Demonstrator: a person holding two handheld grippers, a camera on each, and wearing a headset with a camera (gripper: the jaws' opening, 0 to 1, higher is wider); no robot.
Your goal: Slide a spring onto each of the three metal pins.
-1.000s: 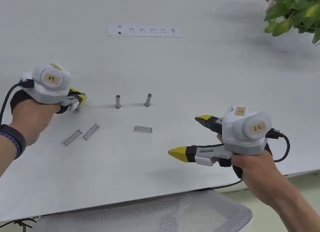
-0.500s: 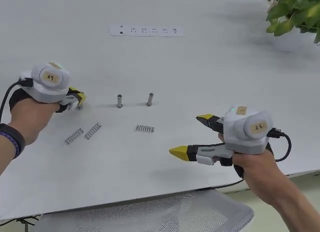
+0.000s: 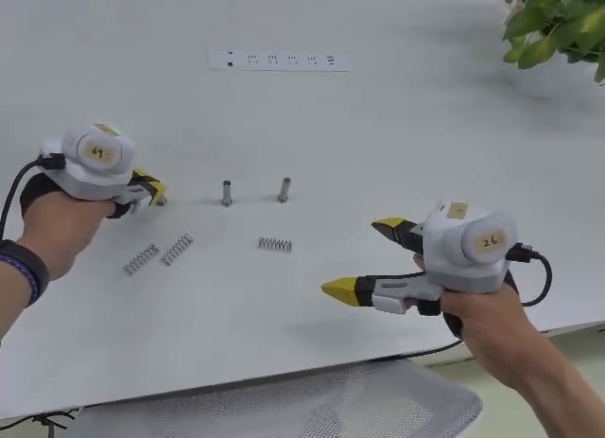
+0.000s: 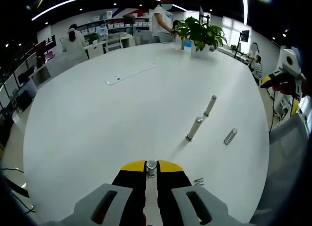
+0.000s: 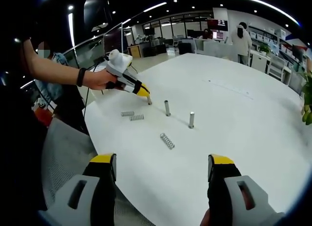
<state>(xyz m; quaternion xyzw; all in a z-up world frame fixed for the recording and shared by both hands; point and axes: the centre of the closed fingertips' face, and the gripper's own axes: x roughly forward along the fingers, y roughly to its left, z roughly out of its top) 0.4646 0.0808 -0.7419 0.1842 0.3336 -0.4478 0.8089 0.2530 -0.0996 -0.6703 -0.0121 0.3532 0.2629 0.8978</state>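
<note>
Our left claw (image 3: 153,189) is clamped on a pin (image 4: 151,168) on the counter (image 3: 378,126). Our right claw (image 5: 162,160) is wide apart.

Three short silvery pins stand upright in a row mid-tabletop (image 3: 378,126). The leftmost pin (image 3: 160,201) is clamped between the yellow tips of the left hand-held gripper (image 3: 153,189). The middle pin (image 3: 227,193) and right pin (image 3: 285,189) stand free. Nearer the front edge lie three coiled springs. The left spring (image 3: 141,259) and second spring (image 3: 177,249) lie side by side, the third spring (image 3: 275,244) apart to the right.
</note>
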